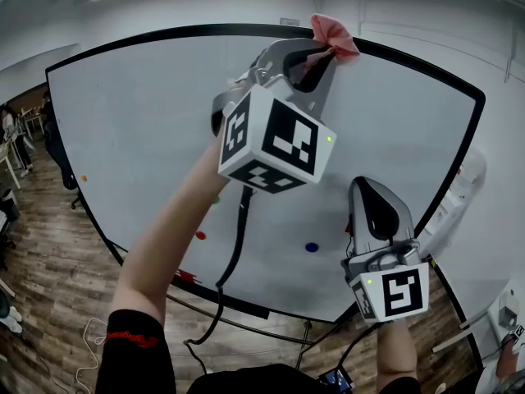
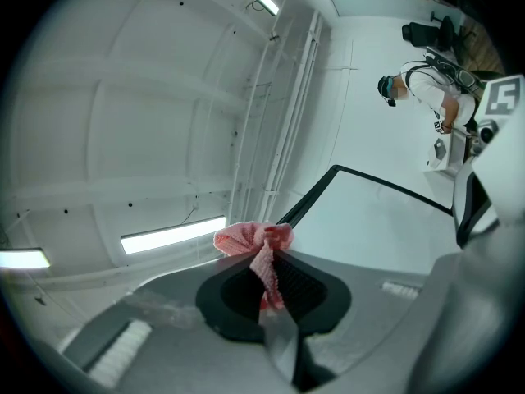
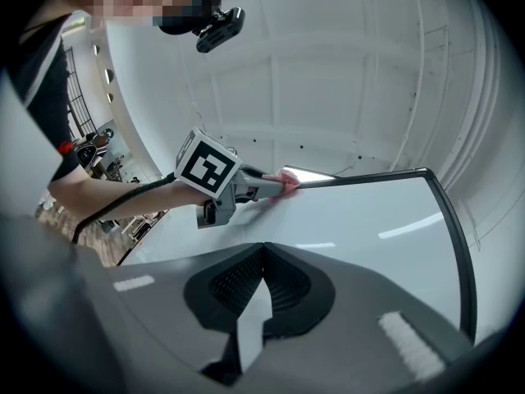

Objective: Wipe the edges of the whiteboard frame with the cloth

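Left arm stretched upward, the left gripper [image 1: 324, 56] has its jaws pinching the cloth [image 1: 334, 35] at the whiteboard frame's [image 1: 205, 29] top edge. The right gripper [image 1: 371, 187] is lower, near the right edge, jaws pressed together.

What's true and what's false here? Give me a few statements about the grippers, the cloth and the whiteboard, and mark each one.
1. The left gripper is shut on the pink cloth. True.
2. The cloth is at the bottom edge of the whiteboard frame. False: it is up at the top edge.
3. The right gripper grips a marker. False: its jaws are together with nothing between them.
4. A blue dot sits on the lower part of the board. True.
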`<action>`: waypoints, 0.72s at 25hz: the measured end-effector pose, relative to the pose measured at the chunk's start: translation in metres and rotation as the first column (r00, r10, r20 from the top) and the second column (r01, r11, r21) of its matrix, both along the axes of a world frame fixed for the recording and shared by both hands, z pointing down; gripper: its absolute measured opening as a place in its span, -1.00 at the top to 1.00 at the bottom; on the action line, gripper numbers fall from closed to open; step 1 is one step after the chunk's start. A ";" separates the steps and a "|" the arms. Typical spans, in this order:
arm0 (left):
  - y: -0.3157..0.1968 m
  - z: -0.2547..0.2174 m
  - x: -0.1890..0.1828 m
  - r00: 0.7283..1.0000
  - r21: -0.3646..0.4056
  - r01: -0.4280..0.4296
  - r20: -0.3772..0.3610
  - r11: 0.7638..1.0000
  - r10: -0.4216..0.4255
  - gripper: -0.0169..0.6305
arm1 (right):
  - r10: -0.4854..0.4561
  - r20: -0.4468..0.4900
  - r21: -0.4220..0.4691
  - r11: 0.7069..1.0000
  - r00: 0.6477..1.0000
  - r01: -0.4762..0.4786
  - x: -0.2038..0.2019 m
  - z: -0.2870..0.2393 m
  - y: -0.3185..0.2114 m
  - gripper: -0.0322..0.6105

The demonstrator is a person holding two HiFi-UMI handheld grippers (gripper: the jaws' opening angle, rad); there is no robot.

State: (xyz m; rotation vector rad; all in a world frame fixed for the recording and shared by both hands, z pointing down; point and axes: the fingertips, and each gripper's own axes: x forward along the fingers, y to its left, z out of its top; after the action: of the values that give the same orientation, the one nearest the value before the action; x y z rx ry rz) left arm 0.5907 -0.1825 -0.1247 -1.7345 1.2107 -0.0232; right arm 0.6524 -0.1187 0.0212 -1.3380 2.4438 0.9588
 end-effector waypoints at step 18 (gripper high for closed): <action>-0.013 0.004 -0.082 1.000 -0.005 -0.001 -0.017 1.000 0.001 0.88 | 0.013 -0.031 -0.003 1.000 0.999 -0.013 -0.081 0.006 -0.008 0.89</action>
State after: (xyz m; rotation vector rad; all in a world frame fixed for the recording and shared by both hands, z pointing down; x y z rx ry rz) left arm 0.5084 -0.1959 -0.1211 -1.7428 1.2229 -0.0114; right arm 0.5717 -0.1264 0.0271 -1.3511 2.4630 0.9865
